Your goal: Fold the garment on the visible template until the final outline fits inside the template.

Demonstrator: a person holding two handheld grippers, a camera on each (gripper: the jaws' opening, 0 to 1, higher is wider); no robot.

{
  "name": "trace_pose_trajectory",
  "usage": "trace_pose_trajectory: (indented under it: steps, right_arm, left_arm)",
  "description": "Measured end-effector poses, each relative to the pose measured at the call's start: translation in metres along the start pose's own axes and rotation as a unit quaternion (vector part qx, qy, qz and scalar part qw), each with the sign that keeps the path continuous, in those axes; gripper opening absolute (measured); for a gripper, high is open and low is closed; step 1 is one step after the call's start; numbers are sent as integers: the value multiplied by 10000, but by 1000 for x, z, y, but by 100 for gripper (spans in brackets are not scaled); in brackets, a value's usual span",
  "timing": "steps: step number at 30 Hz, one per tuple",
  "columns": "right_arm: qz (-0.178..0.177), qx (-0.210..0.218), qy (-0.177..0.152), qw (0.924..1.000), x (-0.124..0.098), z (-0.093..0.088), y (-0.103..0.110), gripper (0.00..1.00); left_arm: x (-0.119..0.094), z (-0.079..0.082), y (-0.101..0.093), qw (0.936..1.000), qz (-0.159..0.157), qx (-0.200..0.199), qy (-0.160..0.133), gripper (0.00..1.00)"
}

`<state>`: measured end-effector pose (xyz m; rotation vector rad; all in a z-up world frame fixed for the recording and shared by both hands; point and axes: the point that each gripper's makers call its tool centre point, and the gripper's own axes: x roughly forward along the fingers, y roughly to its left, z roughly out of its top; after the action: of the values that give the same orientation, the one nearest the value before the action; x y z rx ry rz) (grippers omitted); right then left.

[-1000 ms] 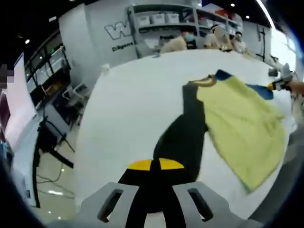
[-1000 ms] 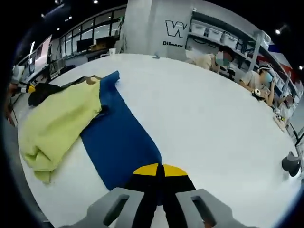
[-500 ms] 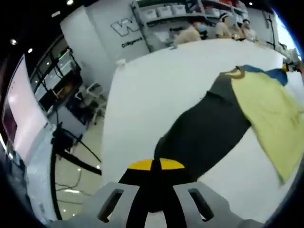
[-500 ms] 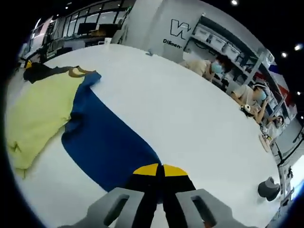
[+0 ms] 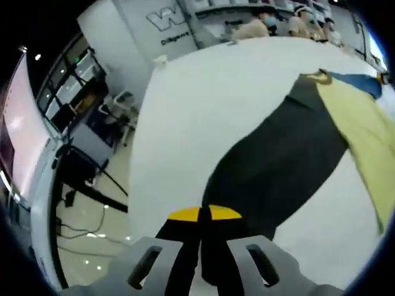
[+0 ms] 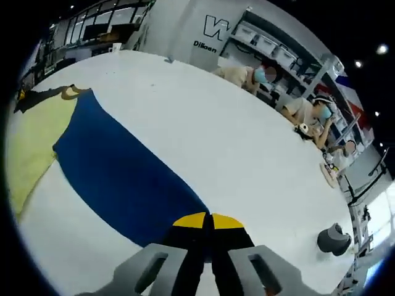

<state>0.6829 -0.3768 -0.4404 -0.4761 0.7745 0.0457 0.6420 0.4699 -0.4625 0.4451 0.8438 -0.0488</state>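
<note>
The garment (image 5: pixel 290 154) is soft matt cloth, its dark panel, blue sleeve (image 6: pixel 117 179) and pale yellow body (image 5: pixel 370 129) alike unshiny, spread over a smooth, matt white bench (image 6: pixel 203 135), while each tool (image 5: pixel 200 216) (image 6: pixel 207 225) shows matt grey plastic jaws with black and yellow tips.

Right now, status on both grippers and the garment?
Left gripper shut on black sleeve. Right gripper shut on blue sleeve. Yellow garment body stretched between, on white table.
</note>
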Motion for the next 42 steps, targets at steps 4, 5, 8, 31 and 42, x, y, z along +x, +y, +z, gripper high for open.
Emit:
trace_pose_trajectory:
  steps: [4,5,8,31,42]
  right_arm:
    - [44,-28,-9,10000,6,2,-2,0]
    - [59,-65,-6,10000,6,2,-1,0]
    - [46,4,-50,10000,6,5,2,0]
    - [245,422,-101,9988,-10,-17,20,4]
    - [375,1161,-288,9921,-19,-24,33,6]
  left_arm:
    - [4,6,0,9997,18,253,-25,4]
    - [7,6,0,9996,-10,274,18,4]
    - [6,1,6,9998,49,174,113,7]
    - [-26,-10,58,9930,920,-732,-94,17]
    - [-36,4,4,9968,-69,-565,-559,29]
